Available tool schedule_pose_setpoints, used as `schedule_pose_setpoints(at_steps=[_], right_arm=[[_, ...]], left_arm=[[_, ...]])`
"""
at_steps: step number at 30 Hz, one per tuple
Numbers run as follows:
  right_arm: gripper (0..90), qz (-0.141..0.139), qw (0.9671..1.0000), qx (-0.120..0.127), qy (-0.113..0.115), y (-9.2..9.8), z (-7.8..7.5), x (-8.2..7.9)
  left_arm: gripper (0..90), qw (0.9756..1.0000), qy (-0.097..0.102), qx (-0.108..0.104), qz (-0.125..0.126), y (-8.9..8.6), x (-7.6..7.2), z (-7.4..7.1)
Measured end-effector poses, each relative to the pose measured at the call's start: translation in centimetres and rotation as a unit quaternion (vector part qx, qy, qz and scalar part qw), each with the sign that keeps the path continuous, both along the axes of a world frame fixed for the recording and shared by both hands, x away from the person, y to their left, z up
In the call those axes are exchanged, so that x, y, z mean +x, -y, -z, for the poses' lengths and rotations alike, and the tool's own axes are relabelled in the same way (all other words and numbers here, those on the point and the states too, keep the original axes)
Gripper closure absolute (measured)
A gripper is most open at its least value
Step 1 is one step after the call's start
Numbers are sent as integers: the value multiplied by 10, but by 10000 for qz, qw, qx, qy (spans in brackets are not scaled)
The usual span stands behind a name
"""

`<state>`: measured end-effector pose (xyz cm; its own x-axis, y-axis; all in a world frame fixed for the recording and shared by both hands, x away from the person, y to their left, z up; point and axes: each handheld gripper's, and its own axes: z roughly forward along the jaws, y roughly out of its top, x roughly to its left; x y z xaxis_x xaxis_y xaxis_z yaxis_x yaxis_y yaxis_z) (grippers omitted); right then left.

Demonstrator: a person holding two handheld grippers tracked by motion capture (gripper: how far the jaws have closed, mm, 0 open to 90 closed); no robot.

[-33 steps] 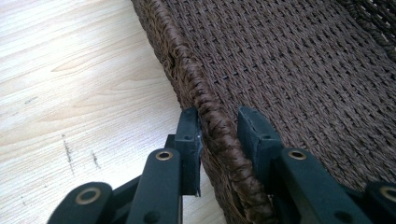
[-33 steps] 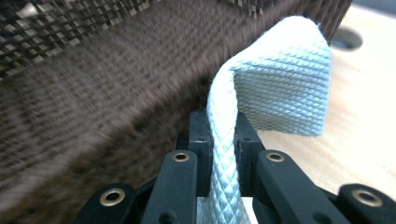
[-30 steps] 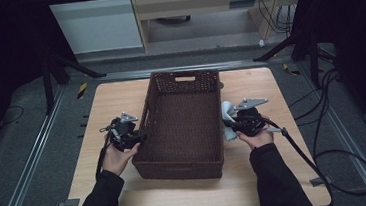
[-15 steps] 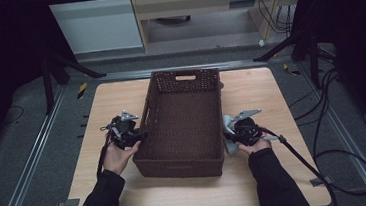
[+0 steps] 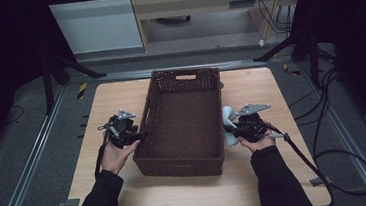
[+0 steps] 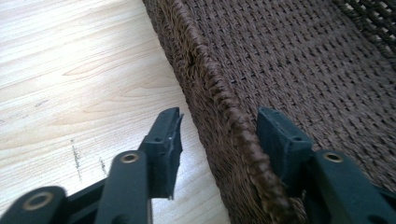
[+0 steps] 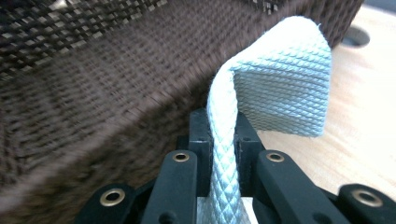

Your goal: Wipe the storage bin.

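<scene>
At the centre of the worktop (image 5: 129, 198) sits a dark brown woven basket (image 5: 183, 123), long axis running away from the person, its far end wall pierced by a handle slot. Interior looks bare in the high view.

Just beside the basket's right wall, a pale blue-white cloth (image 5: 229, 124) with a quilted diamond texture. Right tongs (image 5: 233, 131) are pressed together on it, pinching a fold edge-on between the 2 black jaws; in the right gripper view the cloth (image 7: 280, 88) rises from the tongs (image 7: 219, 135) and flops over to the right, hanging above the light wood. Basket wall (image 7: 93, 102) fills the left of that view, slightly blurred; whether cloth and wall touch, cannot tell.

Left tongs (image 5: 141, 135) at the basket's left wall, about midway along it. Left gripper view: jaws spread, straddling the braided rim (image 6: 224, 107), 1 jaw outside over the worktop (image 6: 70, 70), the other inside over the basket's weave. Tongs (image 6: 219, 135) have just been opening; the rim lies between the jaws, and the outside jaw stands clear of the wall, so no grip.

Both hands come in from the near edge, dark sleeves to the wrist. Left hand (image 5: 115, 154) cups its gripper from below; right hand (image 5: 257, 139) likewise. Black cable (image 5: 301, 158) trails from the right gripper off the worktop's right side.

Beyond the worktop: grey floor, metal rails on either side, pale cabinets at the back.
</scene>
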<state>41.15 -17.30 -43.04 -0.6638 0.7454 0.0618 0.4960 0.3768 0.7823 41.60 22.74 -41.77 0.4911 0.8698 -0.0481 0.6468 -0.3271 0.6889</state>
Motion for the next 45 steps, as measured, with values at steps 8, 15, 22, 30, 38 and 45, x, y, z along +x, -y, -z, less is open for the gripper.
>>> schedule_pose_setpoints(at_steps=[8,15,22,30,38,45], right_arm=[[824,-51,10000,-38,-21,-1,1,-8],[824,-44,9993,-171,-326,-2,23,-14],[824,-90,9972,-286,-690,-7,45,-17],[824,-30,9993,-35,-369,-1,22,-19],[824,-91,9999,23,93,-2,-4,-27],[825,-52,9996,-156,-233,-1,18,-21]], left_arm=[[478,9991,22,253,334,1,-15,-3],[579,9993,-135,177,312,1,-17,3],[694,9995,-46,181,244,5,-21,2],[725,9997,9,178,157,7,-18,2],[724,9997,2,179,138,10,-11,2],[726,9999,22,116,89,12,-3,3]])
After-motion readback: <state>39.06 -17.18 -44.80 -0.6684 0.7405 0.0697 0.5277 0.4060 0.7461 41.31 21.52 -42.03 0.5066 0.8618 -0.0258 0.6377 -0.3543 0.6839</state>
